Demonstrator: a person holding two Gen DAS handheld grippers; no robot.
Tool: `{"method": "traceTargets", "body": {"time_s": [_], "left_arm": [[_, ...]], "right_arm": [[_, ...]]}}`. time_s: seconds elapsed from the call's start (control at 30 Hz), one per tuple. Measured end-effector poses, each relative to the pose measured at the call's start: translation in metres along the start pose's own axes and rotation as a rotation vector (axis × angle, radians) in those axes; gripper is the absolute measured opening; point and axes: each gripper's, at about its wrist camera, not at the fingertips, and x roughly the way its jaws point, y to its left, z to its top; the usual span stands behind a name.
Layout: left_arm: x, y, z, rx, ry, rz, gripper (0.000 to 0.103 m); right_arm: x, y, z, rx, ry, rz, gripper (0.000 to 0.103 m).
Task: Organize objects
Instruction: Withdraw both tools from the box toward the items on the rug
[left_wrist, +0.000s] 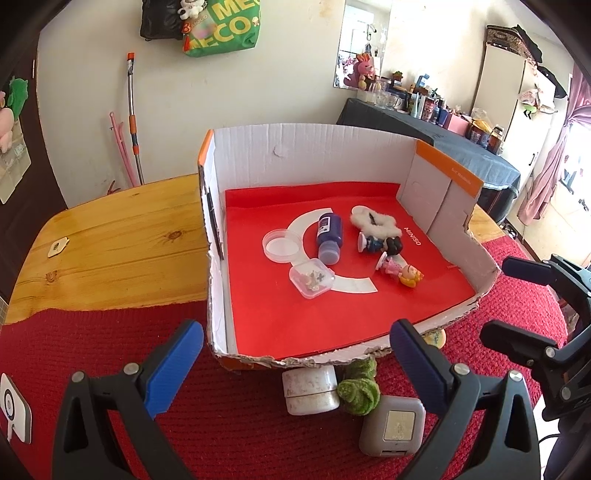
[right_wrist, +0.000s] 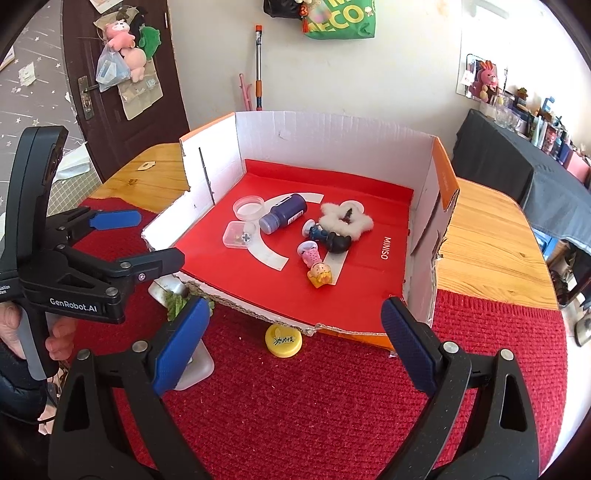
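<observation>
While both tools hover over the red knitted mat (right_wrist: 314, 406) on the wooden worktop (left_wrist: 110, 236), neither holds anything: the left tool (left_wrist: 295, 354) stands spread wide above a white jar (left_wrist: 310, 391), a green knitted piece (left_wrist: 358, 395) and a grey square case (left_wrist: 393, 428), and the right tool (right_wrist: 291, 325) gapes equally wide just short of a yellow cap (right_wrist: 283, 340).

These four lie outside the torn cardboard box (right_wrist: 332, 136), at its near edge. Inside it already lie a dark blue bottle (left_wrist: 328, 236), a round clear lid (left_wrist: 281, 244), a small clear plastic box (left_wrist: 312, 277), a white fluffy scrunchie (left_wrist: 375, 221) and two little figurines (left_wrist: 399, 269).

By my judgement the jar is rigid and smooth, best pinched across its body; the knitted piece is soft and will squash; the cap is light and low, so take it across its rim.

Readable writing: "MINISO" on the box's red liner (right_wrist: 369, 280), "GenRobot.AI" on the left tool's body, seen from the right wrist.
</observation>
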Motion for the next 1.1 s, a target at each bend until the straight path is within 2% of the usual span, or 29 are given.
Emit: {"method": "traceTargets", "body": {"time_s": [0.37, 0.57, 0.77, 0.87, 0.93, 1.0, 1.1], "left_arm": [[-0.009, 0.001, -0.013, -0.009, -0.017, -0.008, 0.103], [-0.008, 0.002, -0.021, -0.009, -0.007, -0.021, 0.096], [-0.008, 0.003, -0.029, -0.007, 0.003, -0.028, 0.087], [-0.006, 0.005, -0.033, -0.009, 0.01, -0.029, 0.081], [-0.005, 0.007, -0.036, -0.013, 0.017, -0.03, 0.078], [-0.004, 0.009, -0.039, -0.018, 0.024, -0.033, 0.075], [-0.001, 0.011, -0.043, -0.021, 0.036, -0.035, 0.072]], "right_arm": [[-0.005, 0.004, -0.01, -0.006, -0.007, -0.008, 0.095], [-0.004, 0.006, -0.019, -0.007, -0.003, -0.005, 0.094], [-0.001, 0.008, -0.025, -0.021, 0.009, -0.01, 0.081], [0.003, 0.007, -0.029, -0.011, 0.017, -0.003, 0.07], [0.005, 0.007, -0.032, -0.006, 0.025, 0.0, 0.068], [0.009, 0.006, -0.034, -0.004, 0.034, 0.001, 0.06], [0.015, 0.005, -0.037, 0.004, 0.052, 0.002, 0.058]]}}
